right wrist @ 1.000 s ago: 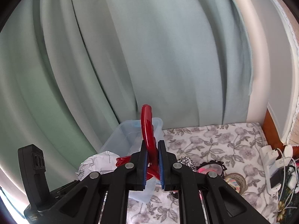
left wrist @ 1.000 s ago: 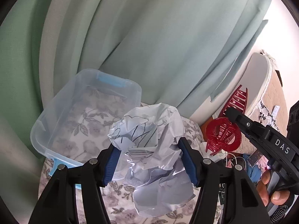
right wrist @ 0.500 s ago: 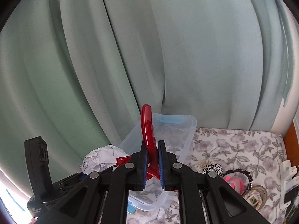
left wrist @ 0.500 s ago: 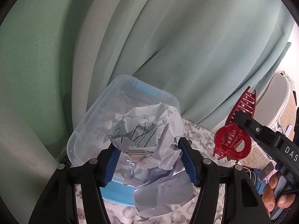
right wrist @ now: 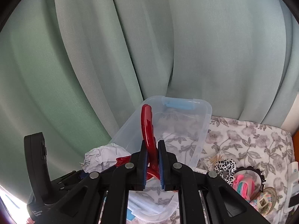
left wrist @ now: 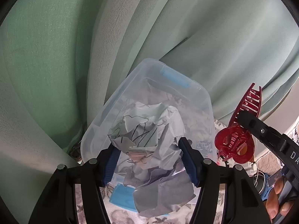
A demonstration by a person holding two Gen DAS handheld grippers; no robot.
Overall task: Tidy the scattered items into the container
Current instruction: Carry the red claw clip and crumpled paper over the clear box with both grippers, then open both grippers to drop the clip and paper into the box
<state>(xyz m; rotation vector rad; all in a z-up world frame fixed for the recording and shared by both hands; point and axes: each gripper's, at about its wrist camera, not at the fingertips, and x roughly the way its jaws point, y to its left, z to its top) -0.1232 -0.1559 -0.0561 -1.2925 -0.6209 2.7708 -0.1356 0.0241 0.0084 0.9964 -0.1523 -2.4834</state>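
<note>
A clear plastic container (left wrist: 202,97) with blue latches stands on a floral cloth by the curtain; it also shows in the right wrist view (right wrist: 204,123). My left gripper (left wrist: 149,160) is shut on a crumpled white paper ball (left wrist: 149,130) and holds it over the container's near end. The paper ball also shows in the right wrist view (right wrist: 101,156). My right gripper (right wrist: 152,160) is shut on a red hair claw clip (right wrist: 147,127), held above the container's near rim. The clip and the right gripper show at the right of the left wrist view (left wrist: 237,141).
A green curtain (right wrist: 168,46) hangs right behind the container. On the floral cloth (right wrist: 252,141) to the right lie cotton swabs (right wrist: 214,160), a leopard-print scrunchie (right wrist: 225,167), a small mirror with pink hair ties (right wrist: 244,183) and a tape roll (right wrist: 266,199).
Both grippers have moved left and forward with their loads. The container has come from the left to straight ahead and under them. The paper ball now hangs over the container.
</note>
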